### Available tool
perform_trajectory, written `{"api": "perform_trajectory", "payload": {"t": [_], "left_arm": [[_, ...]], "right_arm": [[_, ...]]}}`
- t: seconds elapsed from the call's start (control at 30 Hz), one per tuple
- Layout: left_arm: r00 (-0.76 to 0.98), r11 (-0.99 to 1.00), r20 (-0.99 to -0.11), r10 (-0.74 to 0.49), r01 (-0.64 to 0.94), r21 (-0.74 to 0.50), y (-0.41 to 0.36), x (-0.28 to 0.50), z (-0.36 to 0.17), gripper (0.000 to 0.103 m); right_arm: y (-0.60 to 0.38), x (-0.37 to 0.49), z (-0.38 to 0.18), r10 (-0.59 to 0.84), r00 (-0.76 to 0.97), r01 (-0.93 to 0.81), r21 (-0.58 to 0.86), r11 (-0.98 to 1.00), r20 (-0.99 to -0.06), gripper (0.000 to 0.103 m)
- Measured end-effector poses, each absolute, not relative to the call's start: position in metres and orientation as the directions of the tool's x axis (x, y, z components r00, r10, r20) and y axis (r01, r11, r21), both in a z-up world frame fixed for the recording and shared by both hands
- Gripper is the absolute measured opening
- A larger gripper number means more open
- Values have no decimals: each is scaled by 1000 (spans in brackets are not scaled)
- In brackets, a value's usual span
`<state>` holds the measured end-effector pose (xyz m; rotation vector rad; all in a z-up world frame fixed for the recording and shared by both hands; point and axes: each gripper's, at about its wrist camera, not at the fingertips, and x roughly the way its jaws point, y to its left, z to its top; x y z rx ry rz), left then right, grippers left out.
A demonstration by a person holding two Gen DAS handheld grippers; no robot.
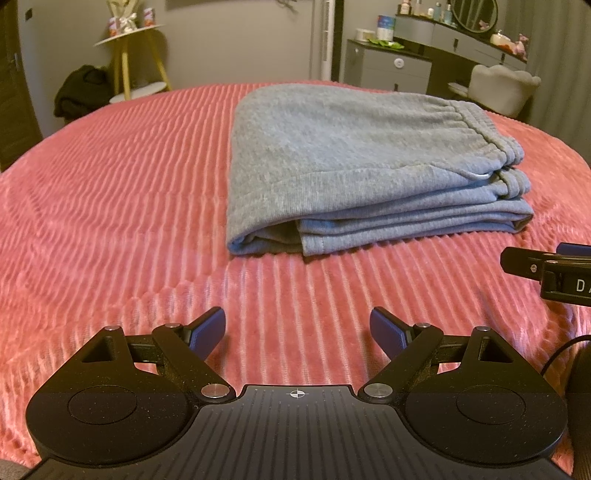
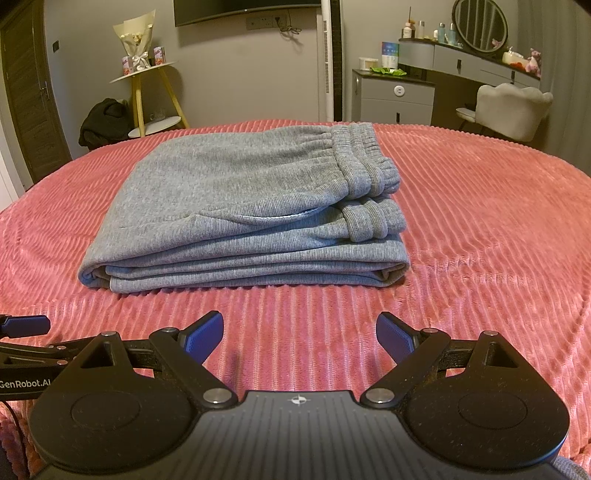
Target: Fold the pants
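Observation:
Grey sweatpants (image 1: 332,158) lie folded into a thick rectangular stack on the pink ribbed bedspread (image 1: 110,206), waistband at the right end. In the right wrist view the same pants (image 2: 236,206) sit centre-left, several layers showing along the near edge. My left gripper (image 1: 297,334) hovers over bare bedspread short of the stack, open, nothing between its blue pads. My right gripper (image 2: 300,336) is likewise open and empty, short of the pants. Each gripper shows at the other view's edge: the right gripper (image 1: 550,271), the left gripper (image 2: 26,326).
Beyond the bed stand a yellow-legged side table (image 2: 147,92) with a bouquet, a dark bundle of clothes (image 2: 105,120) on the floor, a grey dresser (image 2: 395,96), a vanity with a round mirror (image 2: 480,26) and a pale chair (image 2: 509,107).

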<state>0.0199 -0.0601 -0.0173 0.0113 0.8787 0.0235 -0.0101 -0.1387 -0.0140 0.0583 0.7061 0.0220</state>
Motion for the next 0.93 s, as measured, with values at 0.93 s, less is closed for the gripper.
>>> {"api": "perform_trajectory", "payload": {"t": [0.93], "left_arm": [[646, 999, -763, 27, 4, 39, -63, 19, -18, 93]], "right_arm": [[-139, -11, -14, 37, 761, 3, 60, 998, -648, 90]]}}
